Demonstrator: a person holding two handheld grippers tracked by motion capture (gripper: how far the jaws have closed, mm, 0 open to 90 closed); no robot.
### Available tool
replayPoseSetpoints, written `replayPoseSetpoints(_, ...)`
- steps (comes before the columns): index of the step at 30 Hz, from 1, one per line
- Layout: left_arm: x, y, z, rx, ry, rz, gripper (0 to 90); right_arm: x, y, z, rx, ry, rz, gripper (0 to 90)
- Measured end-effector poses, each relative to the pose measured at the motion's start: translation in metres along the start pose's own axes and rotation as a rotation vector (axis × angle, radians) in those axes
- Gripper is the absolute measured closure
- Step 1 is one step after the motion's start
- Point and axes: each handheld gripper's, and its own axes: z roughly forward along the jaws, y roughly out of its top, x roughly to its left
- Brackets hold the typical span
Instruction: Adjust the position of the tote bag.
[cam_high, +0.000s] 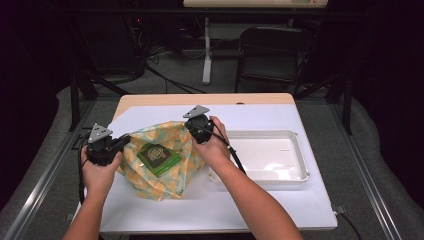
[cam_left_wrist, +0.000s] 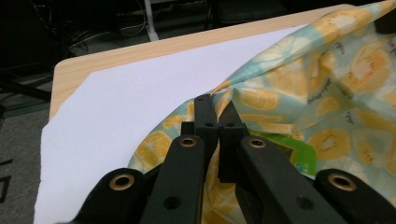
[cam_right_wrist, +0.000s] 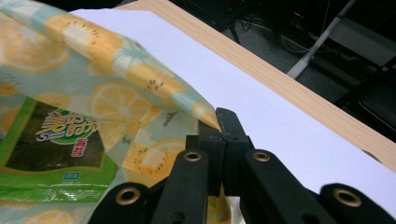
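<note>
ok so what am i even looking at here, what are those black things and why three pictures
A person at a table holds a clamping tool in each hand. The big picture looks down from above; the other two come from small cameras riding on each tool. The left tongs and the right tongs are both shut on edges of a lemon-print bag, stretching its mouth wide. A green snack packet lies in the bag. A white tray sits to the right, on white paper covering the wooden table.

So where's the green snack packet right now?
In the high view the flat green snack packet lies inside the open lemon-print fabric bag, left of the white plastic tray, between the left gripper and right gripper, which pinch the bag's edges.
</note>
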Motion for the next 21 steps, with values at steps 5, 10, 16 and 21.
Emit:
replayPoseSetpoints(5,0.002,0.000,0.009,0.018,0.025,0.018,89.9,-0.004,0.000,0.008,0.001,-0.011,0.014,89.7)
replayPoseSetpoints(10,0.012,0.001,0.019,0.036,0.022,-0.019,89.8,-0.005,0.002,0.022,0.008,-0.009,0.036,86.1)
replayPoseSetpoints(16,0.021,-0.002,0.030,0.065,0.010,-0.048,89.7,-0.009,0.002,0.033,0.037,0.035,0.088,75.3)
replayPoseSetpoints(21,0.023,-0.004,0.038,0.082,0.012,-0.056,89.7,-0.008,0.012,0.017,-0.058,0.072,0.118,68.6)
